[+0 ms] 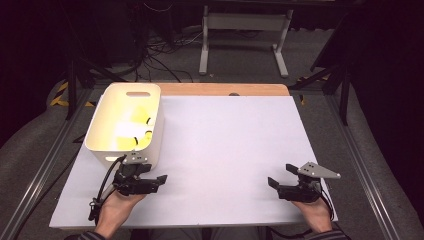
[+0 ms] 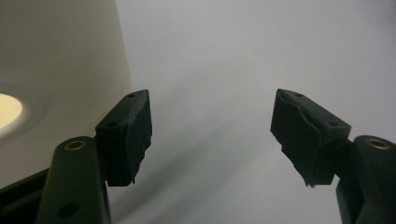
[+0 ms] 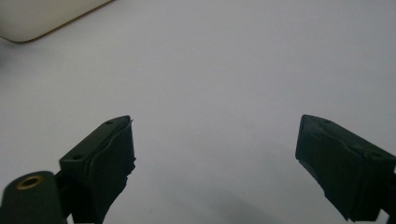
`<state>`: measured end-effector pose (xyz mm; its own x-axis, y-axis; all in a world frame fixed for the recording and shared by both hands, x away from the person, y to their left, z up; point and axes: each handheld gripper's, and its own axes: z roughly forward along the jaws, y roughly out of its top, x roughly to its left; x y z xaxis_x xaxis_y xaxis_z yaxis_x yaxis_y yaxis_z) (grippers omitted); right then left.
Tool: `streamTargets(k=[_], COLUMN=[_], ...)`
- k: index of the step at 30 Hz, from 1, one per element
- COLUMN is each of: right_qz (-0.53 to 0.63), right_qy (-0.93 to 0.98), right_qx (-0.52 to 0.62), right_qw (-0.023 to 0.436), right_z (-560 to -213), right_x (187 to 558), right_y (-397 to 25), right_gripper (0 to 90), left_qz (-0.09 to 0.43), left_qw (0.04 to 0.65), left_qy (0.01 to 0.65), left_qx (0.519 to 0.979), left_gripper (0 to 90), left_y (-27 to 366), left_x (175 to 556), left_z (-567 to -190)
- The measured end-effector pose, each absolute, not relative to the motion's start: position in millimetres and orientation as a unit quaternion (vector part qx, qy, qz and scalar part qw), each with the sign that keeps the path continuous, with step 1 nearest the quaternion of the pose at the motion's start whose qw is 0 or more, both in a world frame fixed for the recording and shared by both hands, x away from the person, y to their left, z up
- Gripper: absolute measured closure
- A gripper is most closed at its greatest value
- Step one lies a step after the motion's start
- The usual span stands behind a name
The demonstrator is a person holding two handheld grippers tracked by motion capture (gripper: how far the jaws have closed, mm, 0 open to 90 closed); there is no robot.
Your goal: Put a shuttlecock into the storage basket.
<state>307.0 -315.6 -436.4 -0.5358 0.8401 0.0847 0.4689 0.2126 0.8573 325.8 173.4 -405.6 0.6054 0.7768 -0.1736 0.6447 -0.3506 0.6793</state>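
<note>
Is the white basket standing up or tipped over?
Standing up. The white basket sits flat on the table with its opening facing up, so the high view looks down inside, where something yellow lies, too glared to name.

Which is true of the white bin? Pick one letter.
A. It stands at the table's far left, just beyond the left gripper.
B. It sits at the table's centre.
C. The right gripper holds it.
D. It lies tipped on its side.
A: the white bin stands upright at the far left, just beyond the open left gripper.
</note>
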Motion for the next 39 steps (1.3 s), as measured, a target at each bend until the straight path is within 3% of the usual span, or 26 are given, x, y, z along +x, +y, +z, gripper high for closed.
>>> streamTargets(k=[39], right_qz=[0.455], right_qy=[0.749], right_qx=[0.436], right_qw=[0.204], right_z=[-436], right_x=[303], right_y=[-318], right_gripper=[11.9], left_qz=[0.119], left_qw=[0.379], left_qy=[0.472], left_qx=[0.787], left_gripper=[29.3], left_y=[213], left_x=[315], left_z=[-410])
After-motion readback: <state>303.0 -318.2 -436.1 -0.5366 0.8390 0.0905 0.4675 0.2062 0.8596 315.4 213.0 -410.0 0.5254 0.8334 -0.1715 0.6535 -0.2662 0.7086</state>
